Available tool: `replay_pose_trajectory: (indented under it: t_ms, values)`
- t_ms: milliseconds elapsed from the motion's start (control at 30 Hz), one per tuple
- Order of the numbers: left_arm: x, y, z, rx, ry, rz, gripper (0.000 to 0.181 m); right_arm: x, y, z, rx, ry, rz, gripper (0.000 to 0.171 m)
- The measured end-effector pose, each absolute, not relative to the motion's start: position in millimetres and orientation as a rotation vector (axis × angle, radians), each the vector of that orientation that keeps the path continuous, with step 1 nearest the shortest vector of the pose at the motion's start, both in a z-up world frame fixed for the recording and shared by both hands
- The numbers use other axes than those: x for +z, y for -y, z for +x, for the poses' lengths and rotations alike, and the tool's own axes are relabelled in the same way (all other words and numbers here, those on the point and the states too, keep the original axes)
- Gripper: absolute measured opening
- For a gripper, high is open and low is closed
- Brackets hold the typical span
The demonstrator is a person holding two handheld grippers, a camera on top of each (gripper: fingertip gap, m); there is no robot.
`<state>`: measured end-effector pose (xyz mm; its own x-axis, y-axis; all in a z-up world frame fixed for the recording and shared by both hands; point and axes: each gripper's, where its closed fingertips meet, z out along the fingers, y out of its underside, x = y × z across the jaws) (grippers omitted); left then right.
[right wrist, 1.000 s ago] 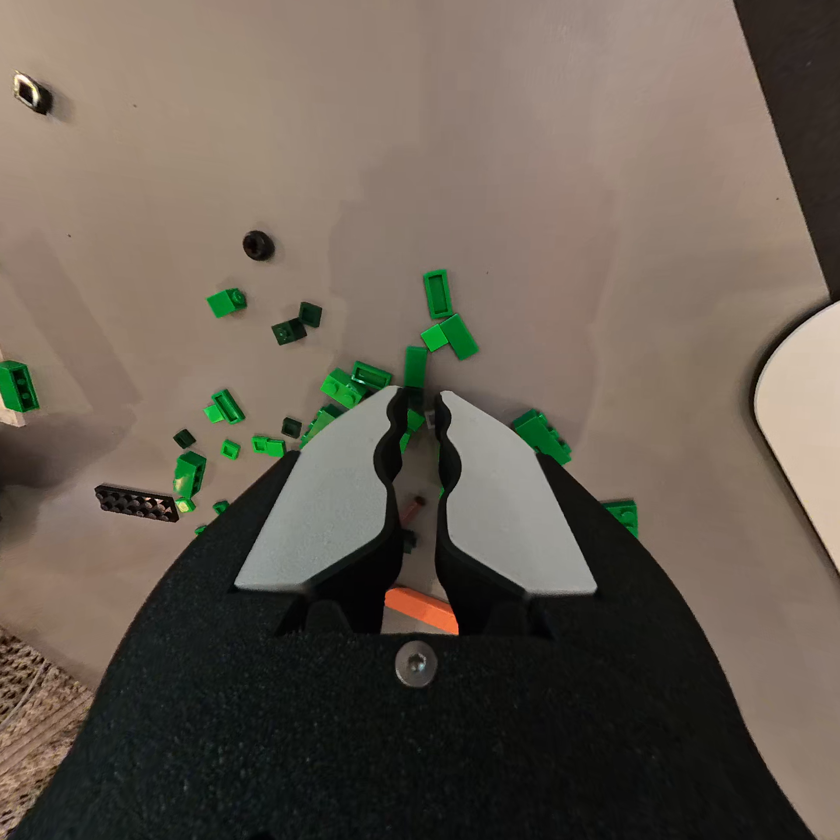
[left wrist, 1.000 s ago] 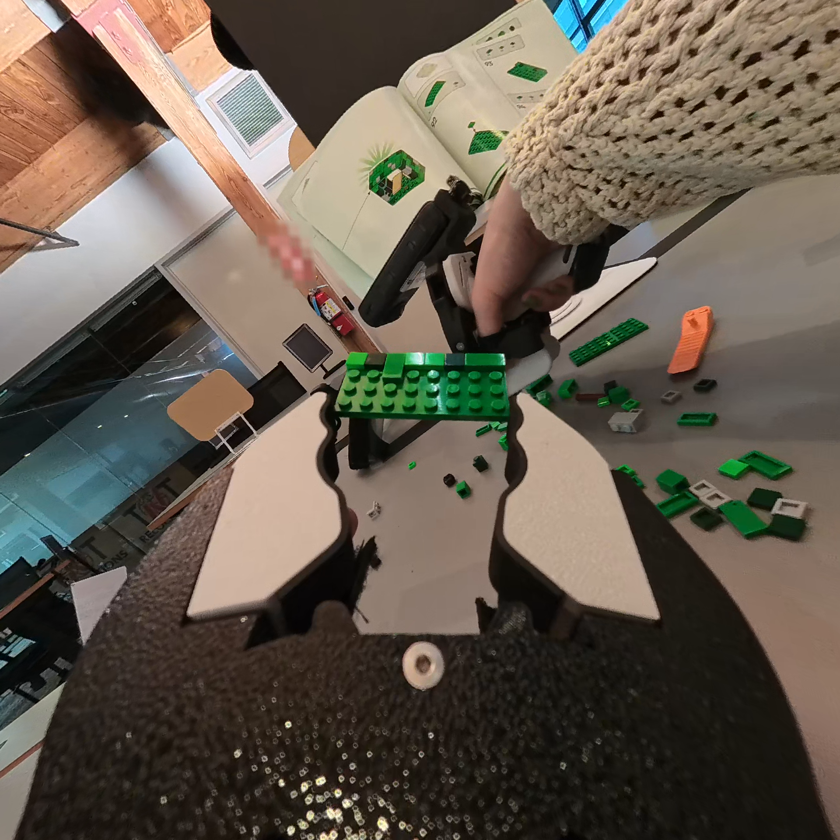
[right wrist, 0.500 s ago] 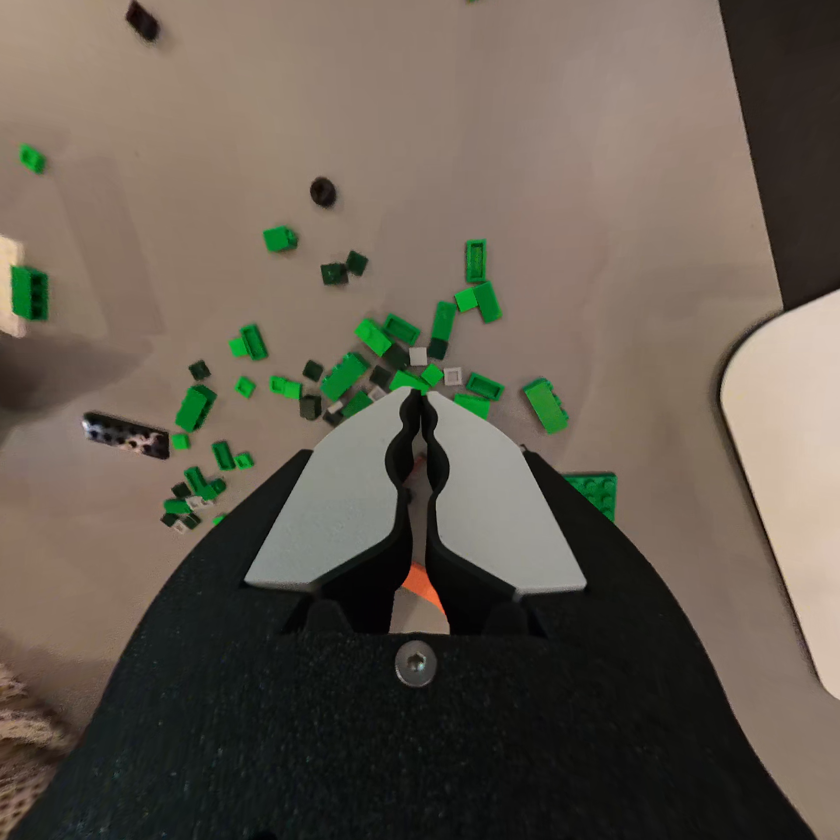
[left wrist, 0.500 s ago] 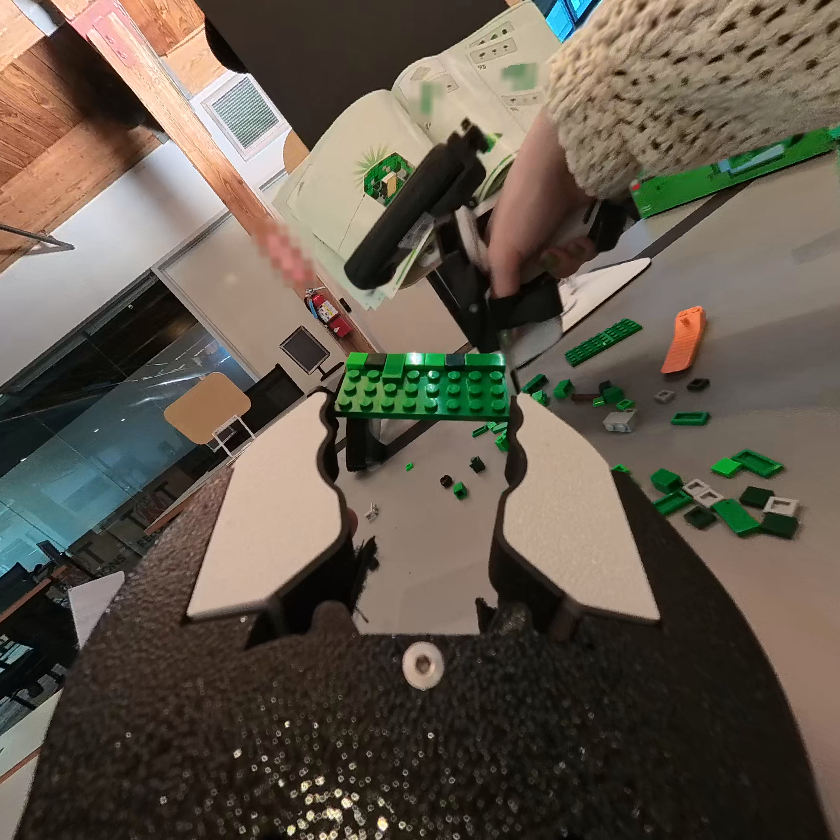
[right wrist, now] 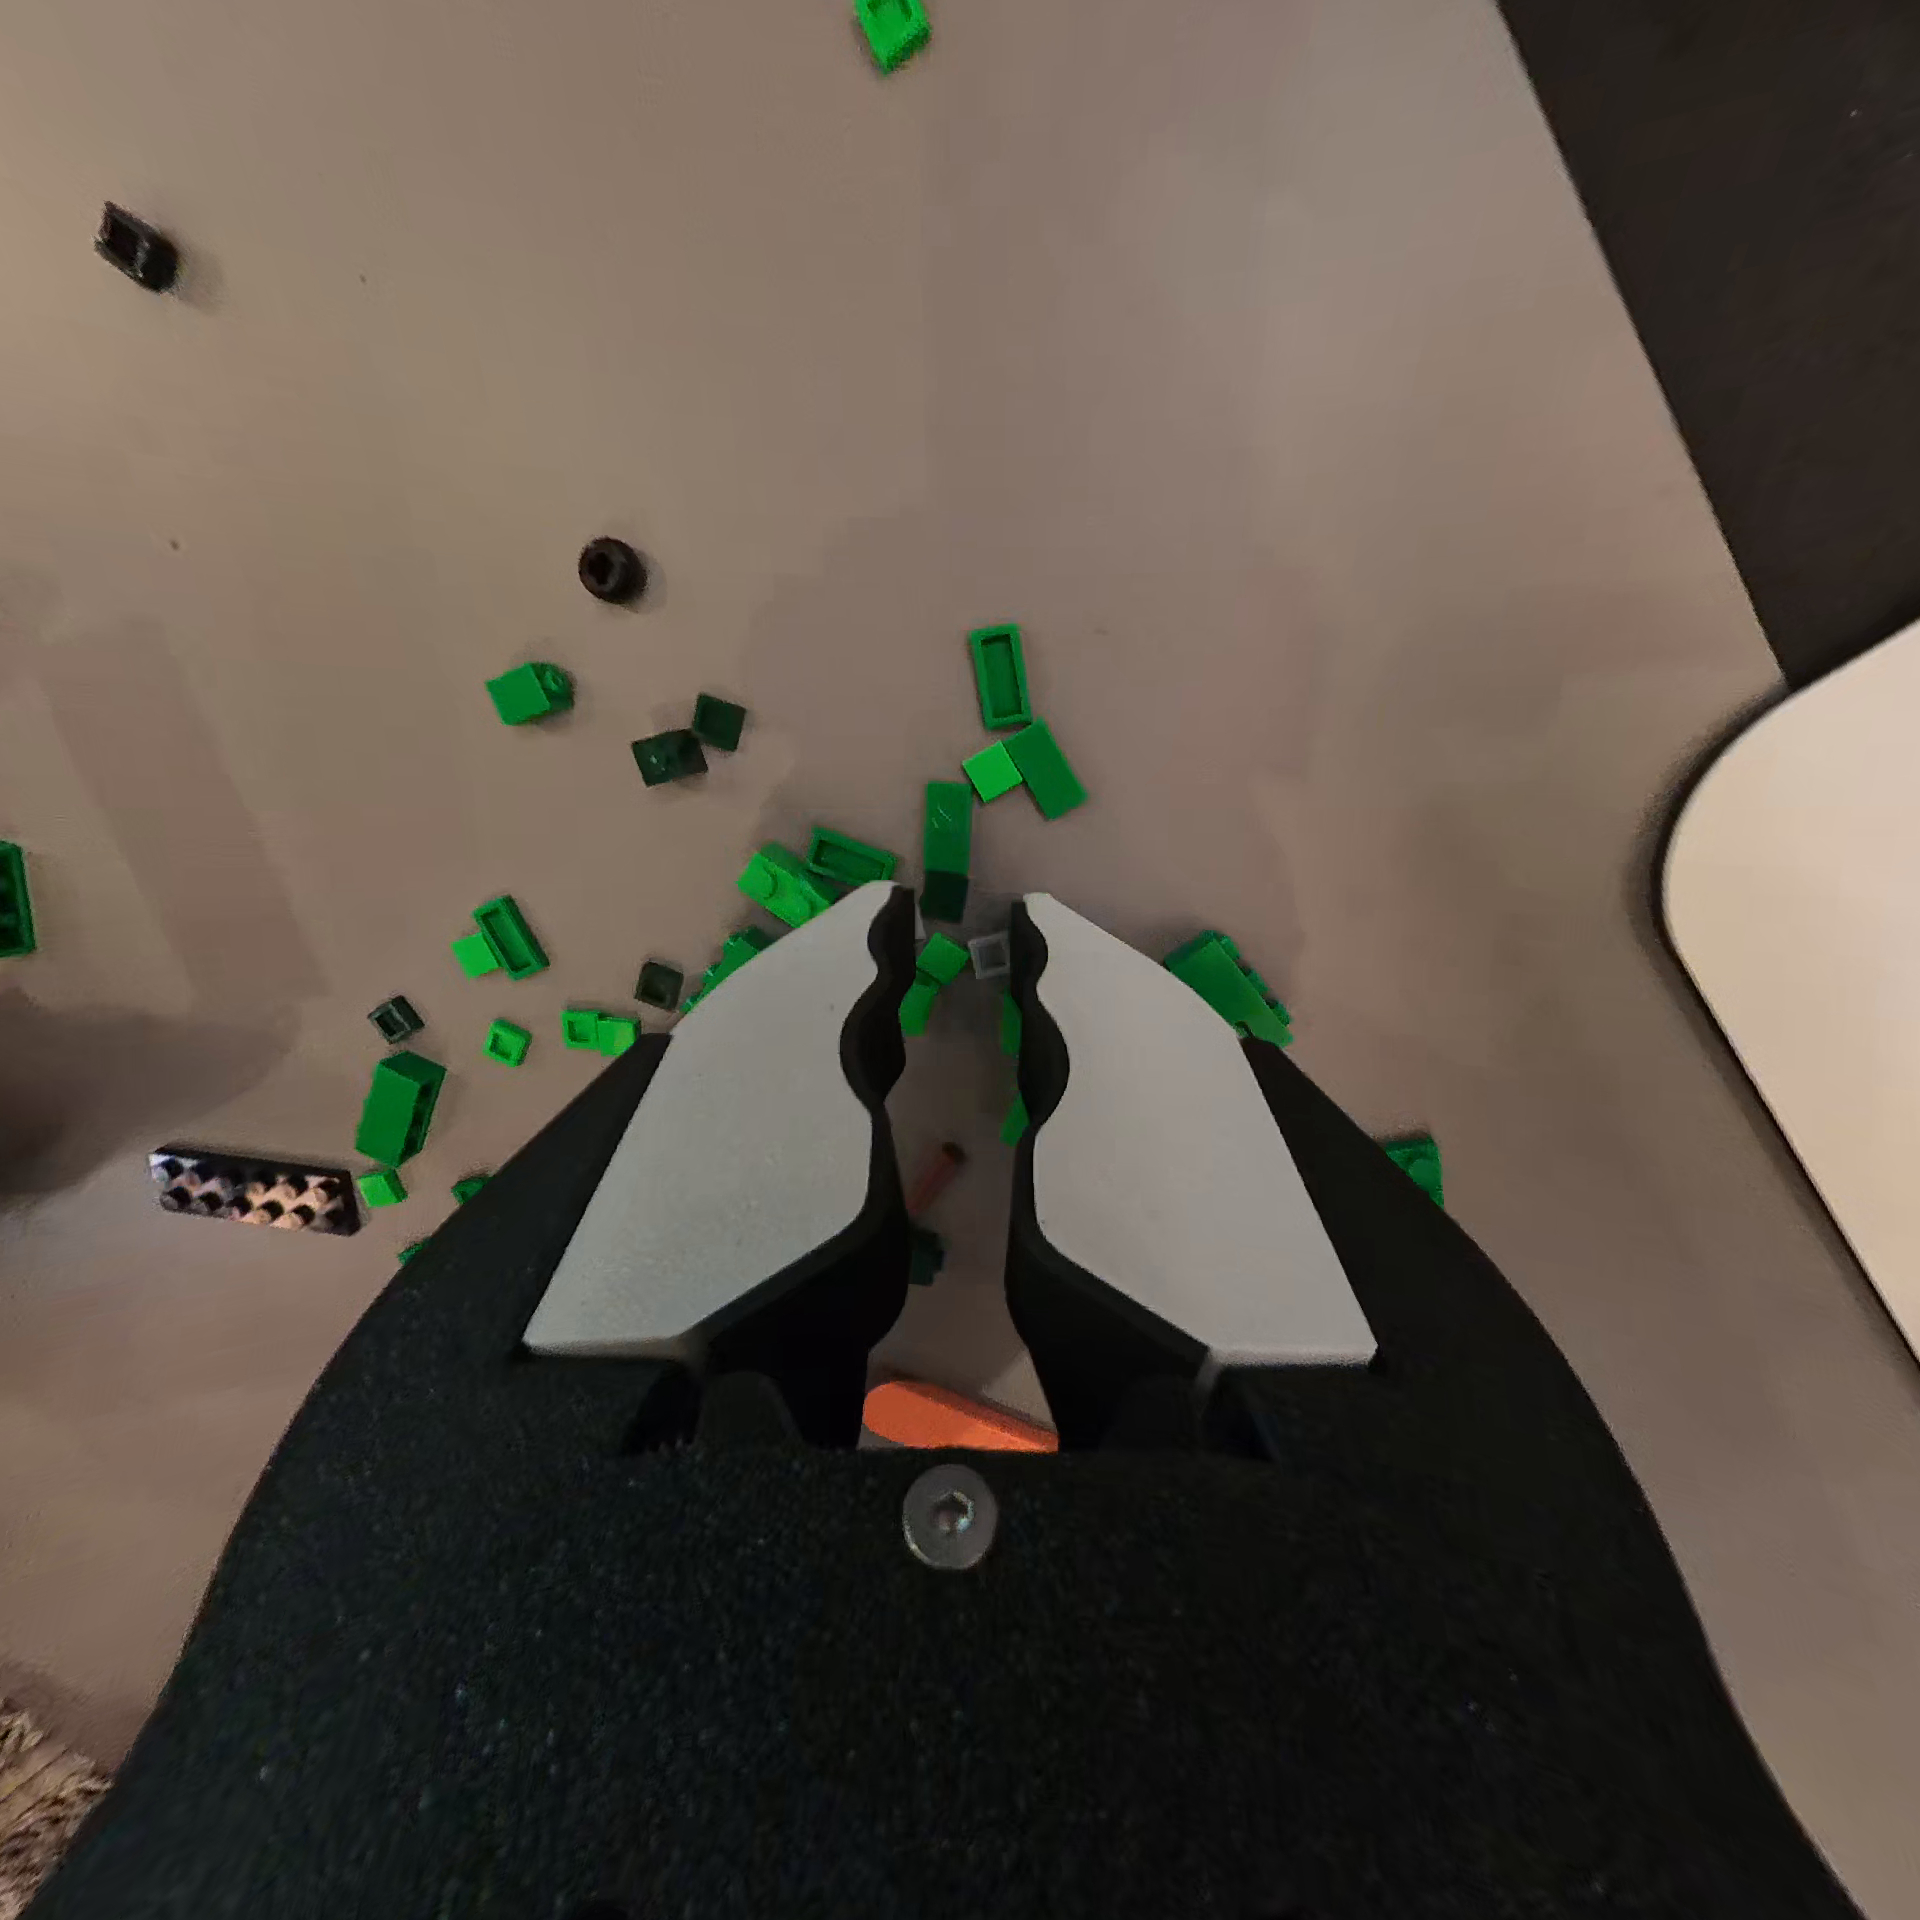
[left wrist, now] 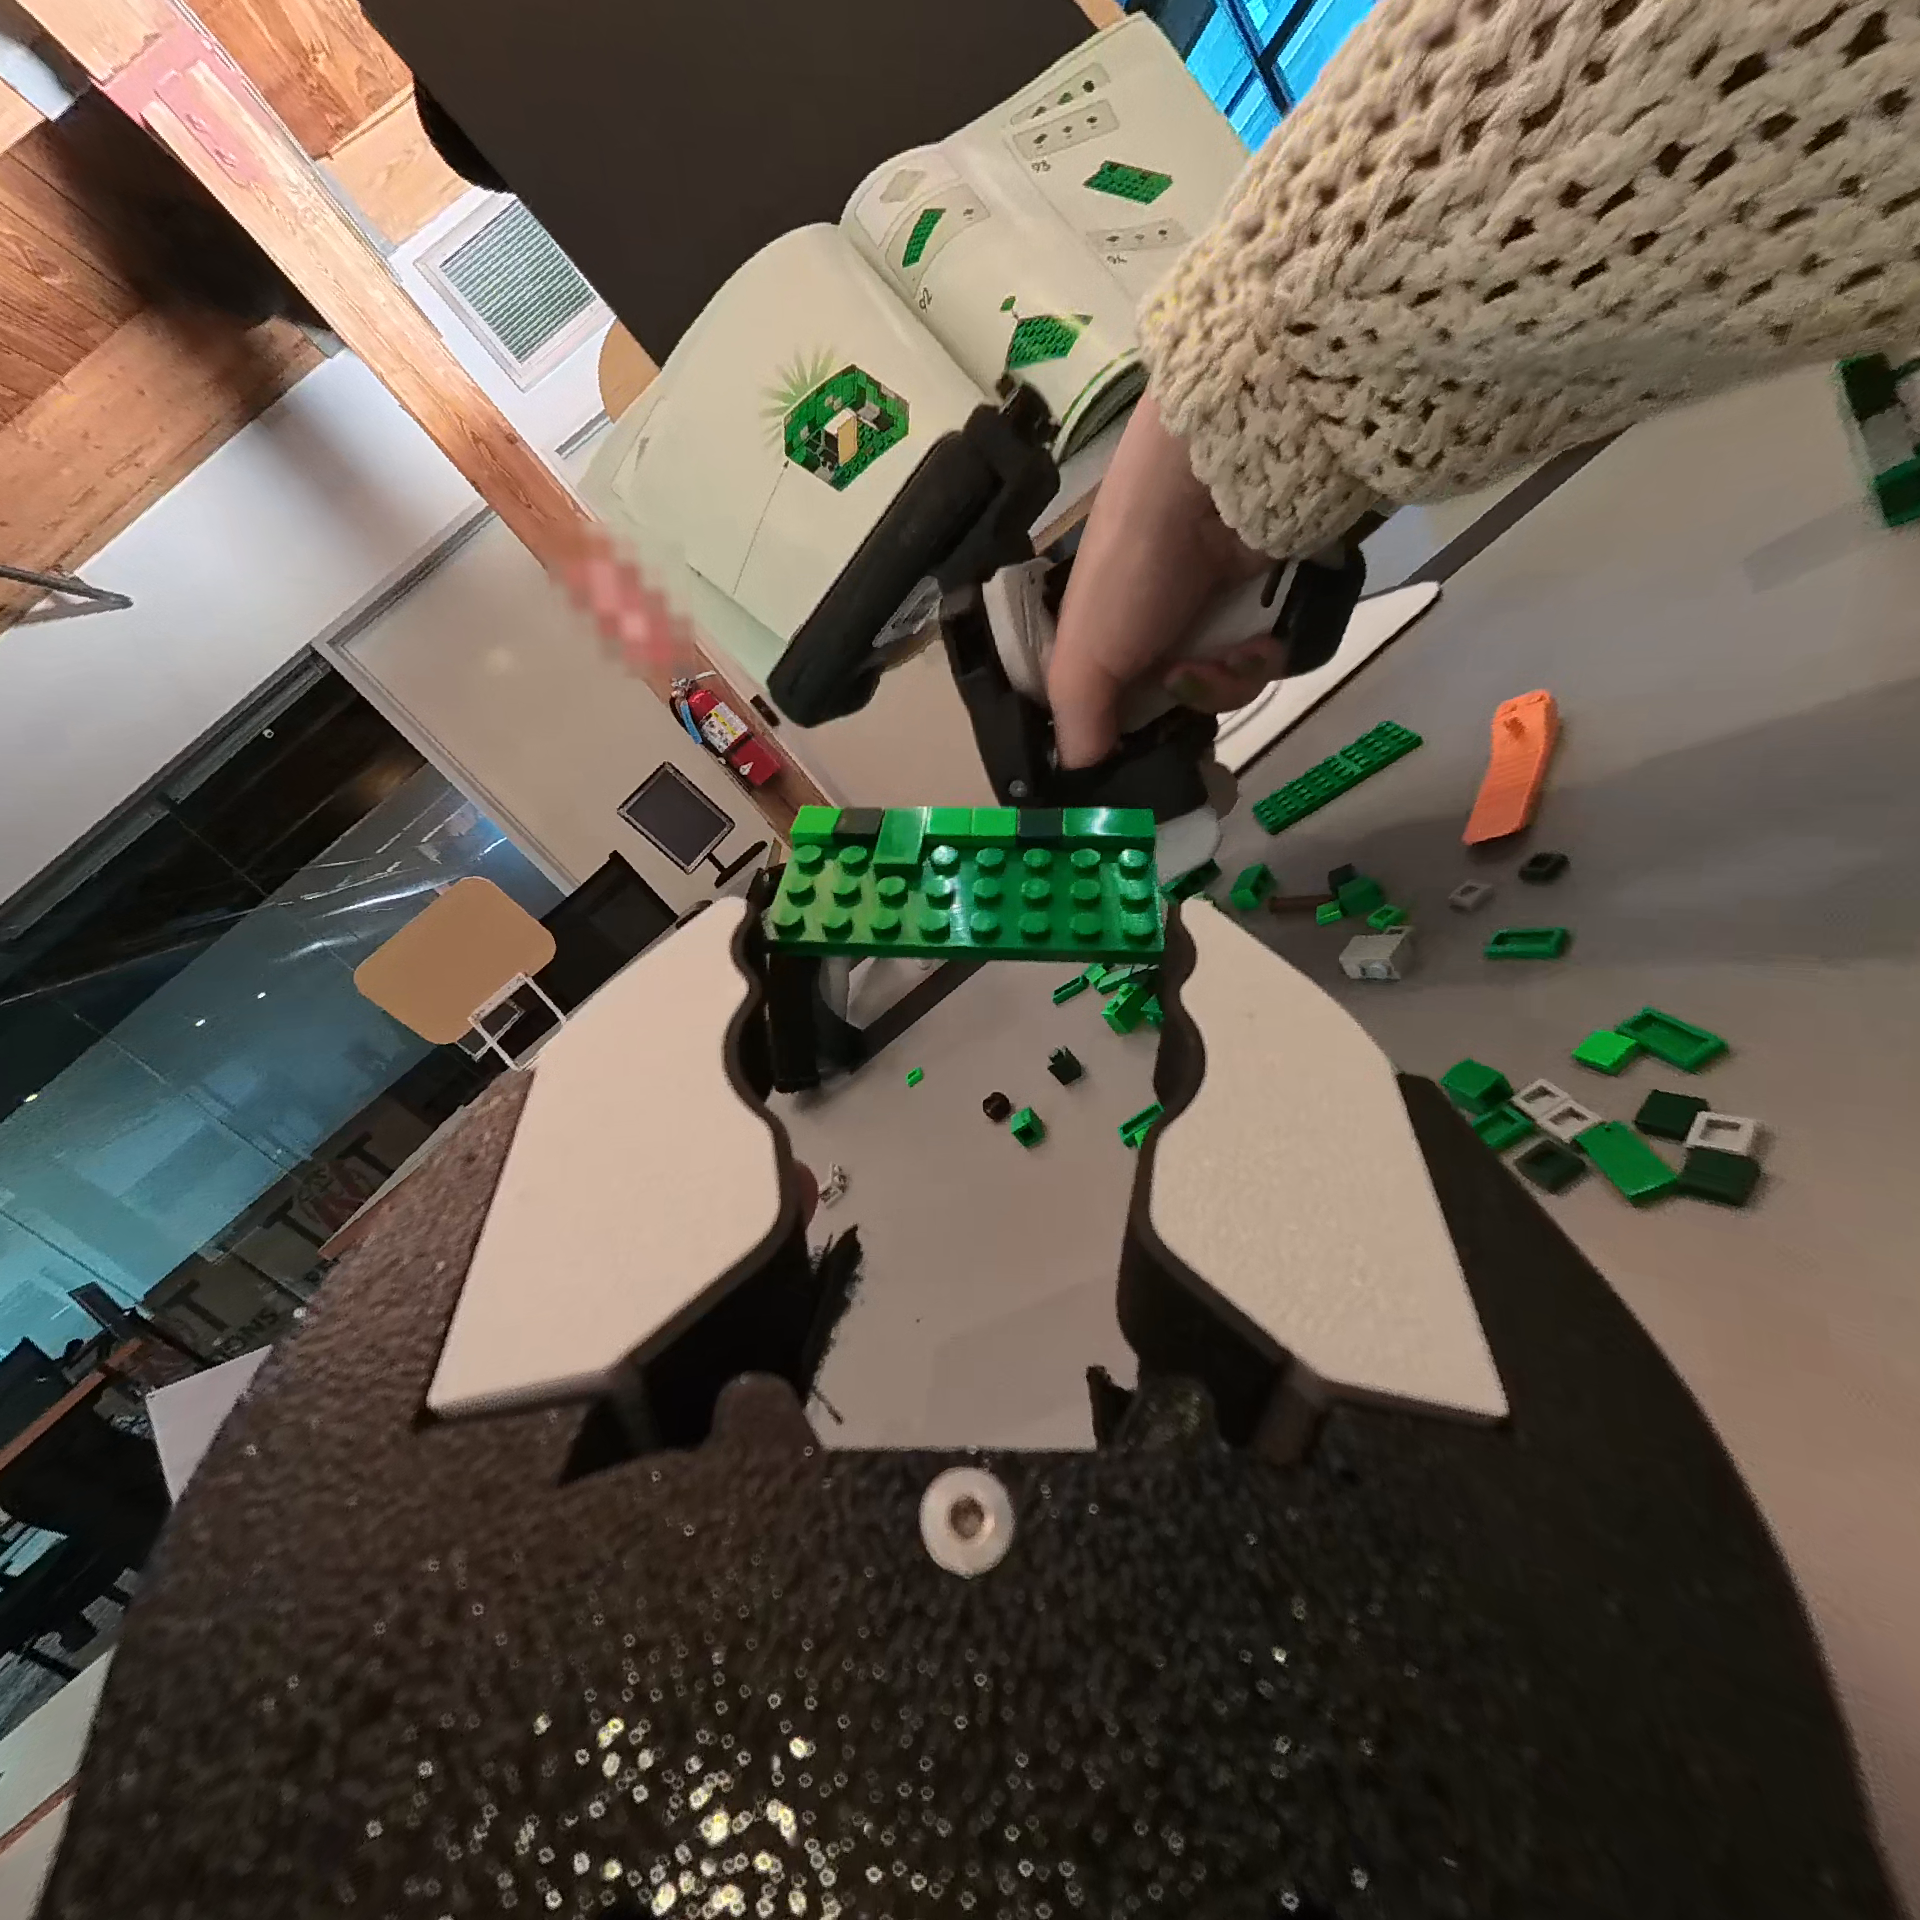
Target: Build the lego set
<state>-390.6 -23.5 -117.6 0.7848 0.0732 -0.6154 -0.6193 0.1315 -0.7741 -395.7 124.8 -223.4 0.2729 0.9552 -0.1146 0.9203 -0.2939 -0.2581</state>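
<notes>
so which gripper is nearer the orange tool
Right. The right gripper hangs over the loose bricks with the orange tool just beneath it; the left gripper holds the green plate farther away.

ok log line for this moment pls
left gripper: shut on green plate | right gripper: open over loose pieces | table

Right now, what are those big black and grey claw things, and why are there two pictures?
They are two hand-held grabbers, each with a camera looking along its two fingers. One picture comes from each. The left gripper squeezes a flat green studded Lego plate between its tips. Behind it, a person's hand in a cream knitted sleeve holds the other grabber. The right gripper points down, slightly open, holding nothing, over small loose green bricks on the grey table. An orange plastic brick-separator tool and an open instruction booklet lie there too.
</notes>
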Motion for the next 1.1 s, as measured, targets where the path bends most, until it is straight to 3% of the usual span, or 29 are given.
replay_pose_trajectory:
  t_ms: [300,500,1100]
  values:
    - [-118,23,-390,0.534,-0.499,-1.357,0.072,-229,-129,-397,0.205,1.799,-2.368,0.011]
    - [-119,23,-389,0.535,-0.507,-1.357,0.072,-230,-125,-395,0.141,1.825,-2.392,0.020]
    - [-123,22,-386,0.533,-0.531,-1.367,0.072,-230,-134,-390,0.092,1.797,-2.430,0.007]
